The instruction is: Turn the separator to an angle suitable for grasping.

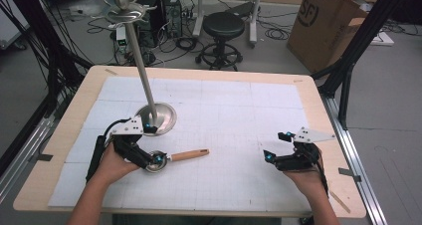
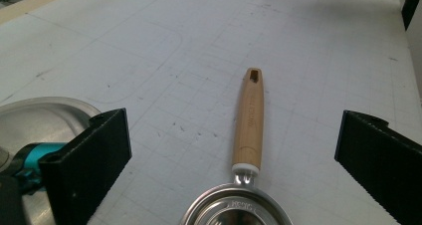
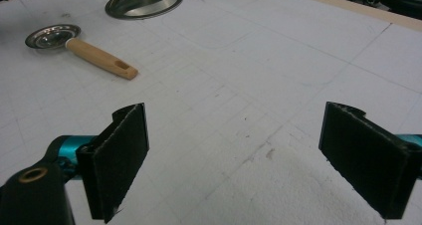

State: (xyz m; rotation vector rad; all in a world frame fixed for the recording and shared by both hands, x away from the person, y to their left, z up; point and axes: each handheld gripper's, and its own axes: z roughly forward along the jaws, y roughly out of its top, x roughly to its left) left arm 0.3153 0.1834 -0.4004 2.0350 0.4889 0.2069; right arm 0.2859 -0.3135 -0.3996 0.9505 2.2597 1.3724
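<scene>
Wooden-handled strainer (image 1: 174, 158) lies flat, handle pointing right; left tool (image 1: 154, 144) and right tool (image 1: 277, 146) gape wide.

The cardboard box (image 1: 332, 23) beyond the table bears a black "SF" logo; its smaller print is unreadable.

One wooden-handled metal strainer (image 1: 171, 159) lay on the tabletop (image 1: 318, 105), and one tall metal stand (image 1: 144, 80) with a round base stood there. Two handheld grippers were present, the left gripper (image 1: 151, 144) and the right gripper (image 1: 276, 146). Beyond stood one black stool (image 1: 222, 33) and one cardboard box (image 1: 328, 21).
</scene>
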